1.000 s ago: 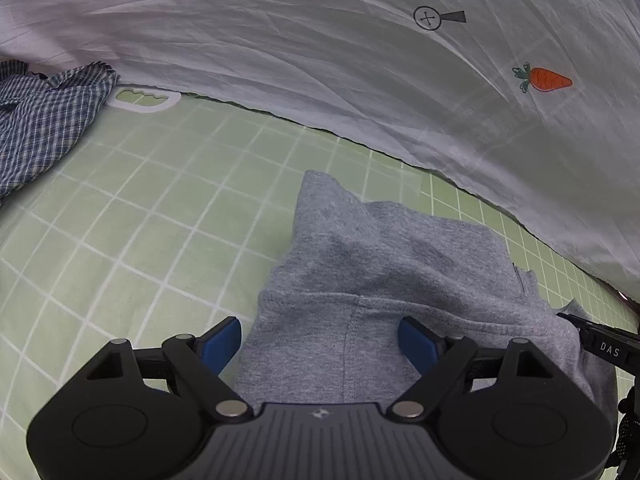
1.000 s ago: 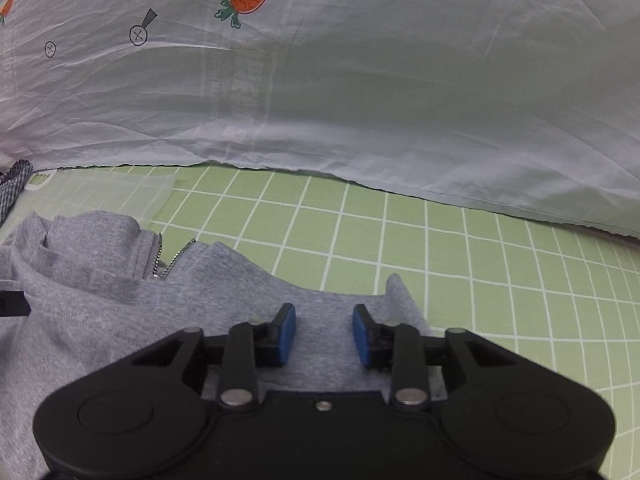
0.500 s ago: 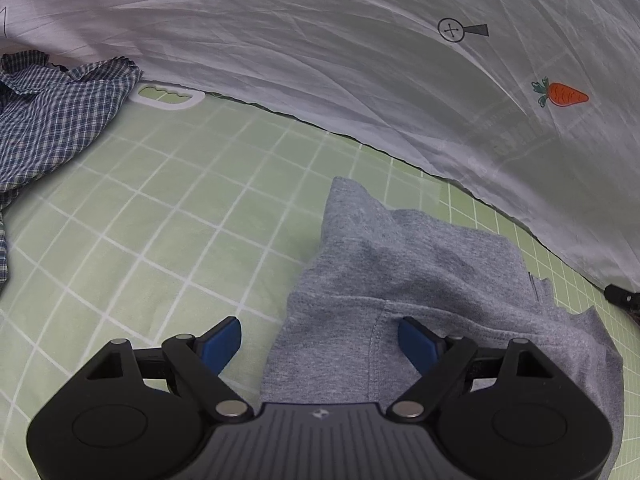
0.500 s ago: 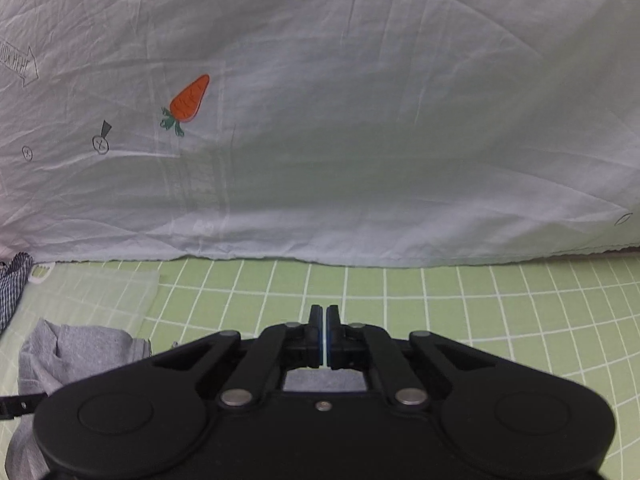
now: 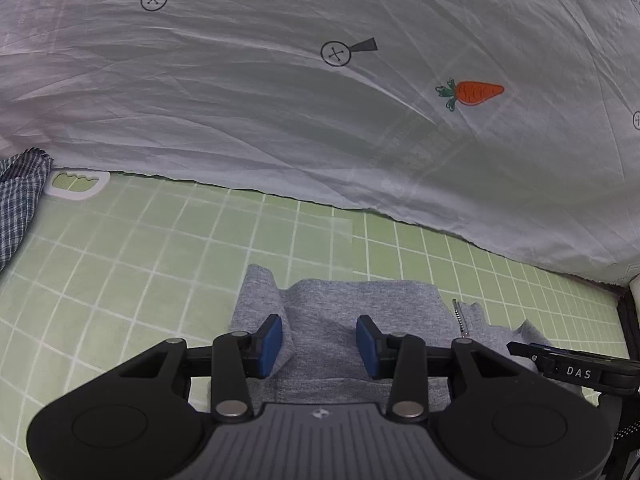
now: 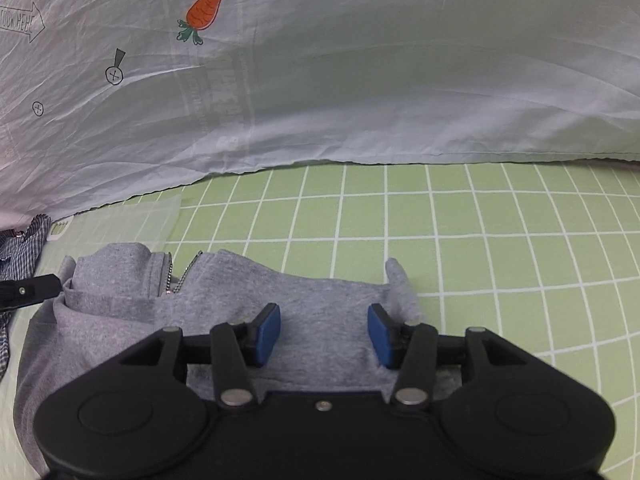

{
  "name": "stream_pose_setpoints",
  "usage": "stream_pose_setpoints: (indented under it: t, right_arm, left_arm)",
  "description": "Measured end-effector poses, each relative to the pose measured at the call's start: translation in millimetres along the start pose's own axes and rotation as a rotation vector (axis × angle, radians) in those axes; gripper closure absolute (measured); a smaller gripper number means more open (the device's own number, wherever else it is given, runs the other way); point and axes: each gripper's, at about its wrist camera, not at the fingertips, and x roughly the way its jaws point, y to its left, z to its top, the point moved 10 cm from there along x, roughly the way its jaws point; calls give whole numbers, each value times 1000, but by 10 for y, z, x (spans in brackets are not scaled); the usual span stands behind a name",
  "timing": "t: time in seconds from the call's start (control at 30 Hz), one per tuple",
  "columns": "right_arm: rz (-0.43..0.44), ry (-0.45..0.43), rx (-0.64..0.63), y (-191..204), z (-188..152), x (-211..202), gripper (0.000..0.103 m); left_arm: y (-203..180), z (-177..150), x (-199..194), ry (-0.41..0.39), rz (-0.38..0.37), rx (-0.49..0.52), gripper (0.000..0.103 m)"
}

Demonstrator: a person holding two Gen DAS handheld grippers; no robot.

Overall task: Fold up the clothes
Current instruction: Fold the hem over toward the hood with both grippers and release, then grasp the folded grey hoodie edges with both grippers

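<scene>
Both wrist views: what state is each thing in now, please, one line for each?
Grey zip sweatshirt: lies flat on the green grid mat, zipper open at the collar.
Checked shirt: crumpled at the mat's edge.
Left tool: closing, pads apart over the grey cloth.
Right tool: opening, pads apart over the cloth.

A green mat (image 5: 132, 264) with a white grid covers the surface. A grey top (image 5: 332, 320) with a zip lies flat on it at the near edge, left of centre in the right wrist view. At the far left a checked shirt (image 5: 18, 204) lies crumpled, and just right of it is a white handle cut-out (image 5: 78, 186). A clear sheet (image 6: 132, 224) rests on the mat beyond the top. Along the far side a white cloth (image 6: 360, 80) with carrot prints meets the mat.
</scene>
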Motion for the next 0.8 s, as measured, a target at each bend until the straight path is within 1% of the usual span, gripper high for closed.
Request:
stream_pose_setpoints:
  t: [0.03, 0.1, 0.13, 0.2, 0.23, 0.27, 0.33, 0.4, 0.43, 0.57, 0.63, 0.7, 0.73, 0.77, 0.8]
  right_arm:
    - [8, 4, 16, -11, -17, 7, 53]
    - [29, 4, 45, -37, -45, -3, 54]
    - [38, 2, 49, -42, -56, -10, 54]
    - [53, -8, 47, -37, -71, -25, 56]
    - [56, -16, 43, -28, -75, -31, 59]
    - [60, -23, 39, -19, -79, -37, 66]
    - [59, -41, 28, 4, -79, -56, 75]
    - [35, -67, -5, 41, -54, -100, 85]
    - [31, -83, -7, 42, -34, -131, 100]
    - [36, -146, 17, 10, 56, -260, 101]
    - [37, -165, 21, 3, 94, -299, 101]
    - [39, -183, 25, -4, 132, -338, 101]
    - [40, -192, 27, -8, 151, -358, 101]
    - [41, -204, 26, -1, 179, -382, 101]
    - [39, -218, 22, 11, 215, -407, 101]
  left_arm:
    - [-17, -3, 5, -1, 10, 9, 59]
    - [-11, 25, -80, -28, 18, 1, 56]
    - [-7, 39, -122, -42, 22, -3, 52]
    - [17, 116, -253, -95, 46, -14, 51]
    - [12, 148, -287, -112, 56, -7, 51]
    - [7, 180, -322, -129, 66, 1, 51]
    - [-60, 209, -299, -120, 36, 17, 51]
    - [-146, 186, -217, -91, 20, 39, 51]
    - [-191, 166, -171, -76, 16, 52, 51]
    - [-373, -38, 56, 13, -11, 114, 51]
    - [-408, -145, 146, 48, 6, 162, 51]
    - [-414, -177, 171, 50, 20, 188, 53]
    - [-417, -192, 184, 51, 28, 201, 64]
    - [-420, -208, 196, 53, 35, 214, 87]
    - [-406, -194, 191, 52, 40, 224, 94]
